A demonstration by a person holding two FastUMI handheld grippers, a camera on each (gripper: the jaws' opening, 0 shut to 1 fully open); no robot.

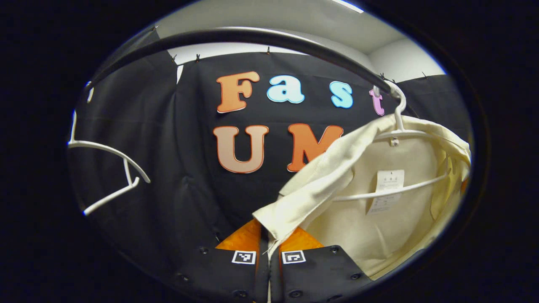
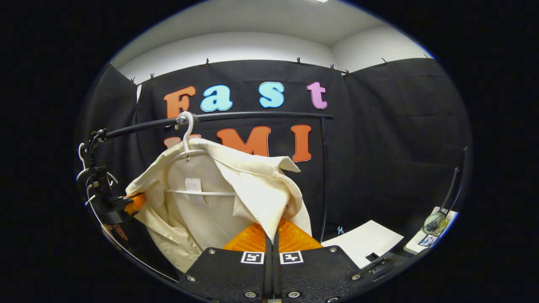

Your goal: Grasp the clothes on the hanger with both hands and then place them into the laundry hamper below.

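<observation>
A cream shirt (image 1: 379, 198) hangs open on a white hanger (image 1: 398, 126) hooked over a black rail (image 1: 252, 38). In the left gripper view the shirt's front edge runs down between my left gripper's (image 1: 268, 242) fingers, which are shut on it. In the right gripper view the same shirt (image 2: 198, 214) hangs from its hanger (image 2: 185, 139) on the rail (image 2: 252, 115). The other front flap is pinched between the fingers of my right gripper (image 2: 272, 235). My left gripper (image 2: 135, 203) shows at the shirt's left edge, held by a hand.
An empty white hanger (image 1: 109, 168) hangs farther left on the rail. The rack's upright post (image 2: 323, 176) stands right of the shirt. Low on the right lie a white sheet (image 2: 362, 242) and a small stand with objects (image 2: 433, 227).
</observation>
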